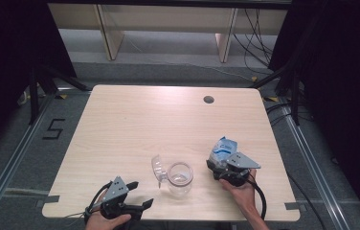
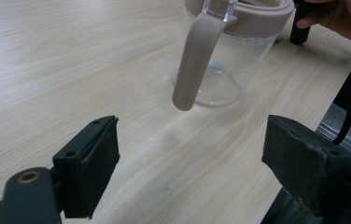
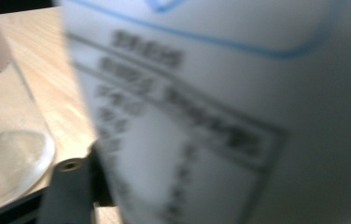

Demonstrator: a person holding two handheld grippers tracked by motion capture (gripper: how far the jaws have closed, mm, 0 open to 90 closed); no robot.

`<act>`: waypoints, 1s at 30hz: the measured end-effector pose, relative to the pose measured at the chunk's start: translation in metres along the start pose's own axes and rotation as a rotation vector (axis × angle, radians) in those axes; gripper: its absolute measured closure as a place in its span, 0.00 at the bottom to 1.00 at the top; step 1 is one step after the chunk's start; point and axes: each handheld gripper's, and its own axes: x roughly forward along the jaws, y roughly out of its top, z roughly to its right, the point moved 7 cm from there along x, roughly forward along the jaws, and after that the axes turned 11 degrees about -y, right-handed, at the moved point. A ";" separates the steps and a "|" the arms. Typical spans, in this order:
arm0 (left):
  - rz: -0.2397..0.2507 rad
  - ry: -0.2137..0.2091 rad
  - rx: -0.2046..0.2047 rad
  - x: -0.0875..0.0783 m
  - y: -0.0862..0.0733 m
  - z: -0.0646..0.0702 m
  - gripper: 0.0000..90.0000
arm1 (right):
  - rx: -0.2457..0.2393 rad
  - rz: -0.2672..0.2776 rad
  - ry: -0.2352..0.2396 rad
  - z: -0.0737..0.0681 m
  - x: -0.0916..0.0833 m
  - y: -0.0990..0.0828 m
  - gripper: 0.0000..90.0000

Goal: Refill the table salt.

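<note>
My left gripper (image 1: pixel 137 194) idle, my right gripper (image 1: pixel 215 165) at the pouch.

Left to right: my left fingers (image 2: pixel 89 175) sit spread over bare bench (image 1: pixel 135 120), nothing between them, the clear jug (image 1: pixel 180 178) with its pinkish rim and handle just ahead, its lid tipped open. Right of the jug, the blue-white pouch (image 1: pixel 222 147) stands on the bench between my right fingers; the right gripper view is blurred, so I can't tell if they pinch it.
</note>
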 end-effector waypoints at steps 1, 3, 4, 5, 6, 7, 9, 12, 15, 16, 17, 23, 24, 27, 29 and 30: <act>0.000 0.000 0.002 0.000 0.000 0.000 0.20 | -0.008 -0.011 0.001 0.000 -0.001 0.000 0.43; 0.000 0.000 0.002 0.000 0.000 0.000 0.20 | -0.019 -0.003 0.001 0.001 -0.001 0.000 0.45; 0.000 -0.001 0.002 0.000 0.000 0.000 0.20 | -0.025 0.020 -0.004 0.002 0.001 0.001 0.45; -0.001 -0.001 0.002 0.000 0.000 0.000 0.20 | -0.026 0.022 -0.003 0.003 0.001 0.001 0.46; 0.000 0.000 0.002 0.000 0.000 0.000 0.20 | -0.028 0.030 -0.005 0.003 0.001 0.002 0.47; 0.000 -0.001 0.002 0.000 0.000 0.000 0.20 | 0.003 -0.006 -0.006 0.000 -0.002 0.000 0.47; 0.003 -0.001 0.001 0.001 0.001 0.001 0.20 | -0.001 -0.003 -0.014 -0.001 -0.002 0.000 0.48; -0.003 -0.004 0.010 0.000 0.000 0.001 0.20 | -0.027 0.009 -0.001 -0.002 -0.001 0.001 0.48; -0.005 -0.004 0.027 0.000 0.001 0.000 0.20 | -0.082 0.021 -0.031 0.000 -0.003 0.003 0.49; -0.002 -0.004 0.026 0.000 0.001 0.000 0.20 | -0.086 0.027 -0.029 -0.001 -0.003 0.004 0.49; 0.001 -0.002 0.015 0.000 0.001 0.001 0.20 | -0.066 0.025 -0.041 -0.003 -0.004 0.003 0.49; -0.005 -0.004 0.029 0.000 0.001 0.000 0.20 | -0.118 0.057 -0.039 -0.003 -0.006 0.010 0.49; -0.003 -0.008 0.032 0.001 0.001 0.000 0.20 | -0.109 0.046 -0.043 -0.005 -0.007 0.011 0.49; -0.003 -0.003 0.017 0.001 0.001 0.000 0.20 | -0.126 0.066 -0.051 -0.003 -0.008 0.014 0.49; -0.004 0.003 0.009 0.001 0.000 0.001 0.20 | -0.147 0.078 -0.056 -0.002 -0.009 0.016 0.49; -0.004 0.003 0.009 0.001 0.000 0.001 0.20 | -0.147 0.078 -0.056 -0.002 -0.009 0.016 0.49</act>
